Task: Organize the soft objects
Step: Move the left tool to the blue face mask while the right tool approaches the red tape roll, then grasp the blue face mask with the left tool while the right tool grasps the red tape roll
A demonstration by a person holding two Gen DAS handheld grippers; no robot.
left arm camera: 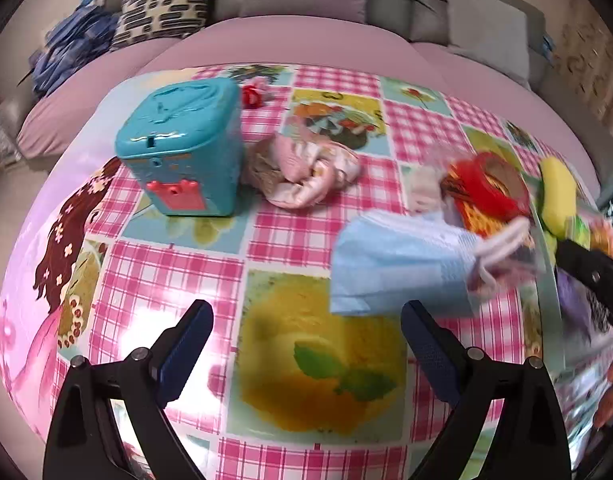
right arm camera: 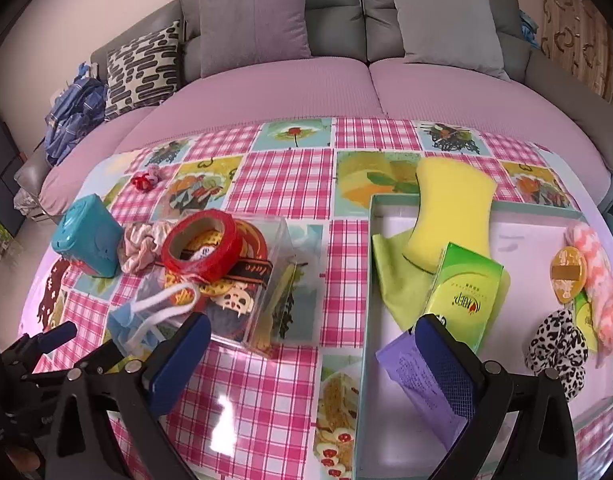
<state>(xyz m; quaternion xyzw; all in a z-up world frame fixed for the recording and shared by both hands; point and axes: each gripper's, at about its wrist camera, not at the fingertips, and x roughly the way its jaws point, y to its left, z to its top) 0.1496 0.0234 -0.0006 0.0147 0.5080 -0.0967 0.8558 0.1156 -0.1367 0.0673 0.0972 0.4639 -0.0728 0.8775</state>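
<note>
Left gripper (left arm camera: pixel 306 344) jaws wide apart, empty, above checked pink tablecloth (left arm camera: pixel 178 276); pale blue face mask (left arm camera: pixel 394 264) just beyond right finger.

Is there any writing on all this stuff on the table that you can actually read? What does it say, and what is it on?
Nothing reads with certainty.
Green tissue pack: a red and yellow logo with characters, too small to read.
Purple packet: lines of fine print, too small.
Black band in the clear plastic box: cursive lettering, too blurred.
Inside of the red tape roll: a small printed mark, unreadable.
Orange tag: no legible text.
</note>
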